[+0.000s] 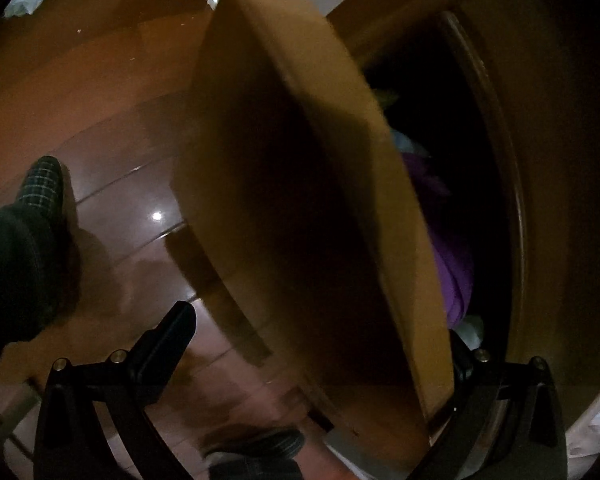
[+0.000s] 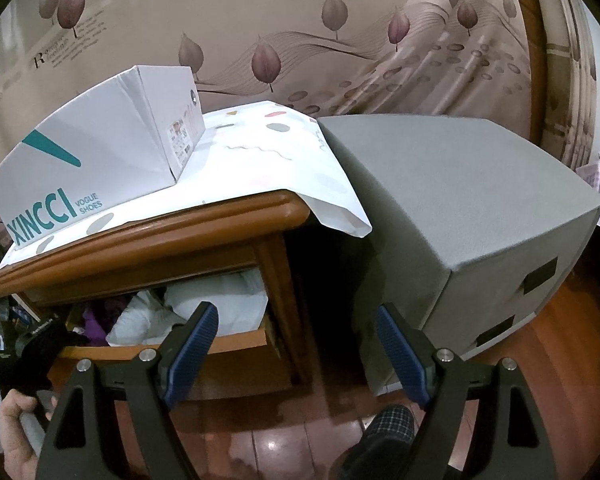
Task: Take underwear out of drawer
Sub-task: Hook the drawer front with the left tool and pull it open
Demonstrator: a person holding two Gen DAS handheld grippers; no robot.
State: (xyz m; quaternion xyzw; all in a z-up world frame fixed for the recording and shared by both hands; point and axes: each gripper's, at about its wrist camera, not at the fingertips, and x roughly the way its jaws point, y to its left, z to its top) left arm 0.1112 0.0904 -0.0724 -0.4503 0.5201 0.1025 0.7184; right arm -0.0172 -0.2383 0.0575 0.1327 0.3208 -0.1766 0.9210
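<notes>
straddling the drawer (image 1: 300, 200) front, the left gripper (image 1: 320, 344) has its fingers spread, one outside the panel, one inside. purple cloth (image 1: 452, 248), likely underwear, lies in the drawer among white linen (image 2: 220, 300). it looks soft, light and limp; pinch a bunched fold. the right gripper (image 2: 296, 344) hangs spread wide, holding nothing, in front of the drawer.

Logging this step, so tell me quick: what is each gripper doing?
Left gripper: open, straddling the drawer front.
Right gripper: open, holding nothing.
</notes>
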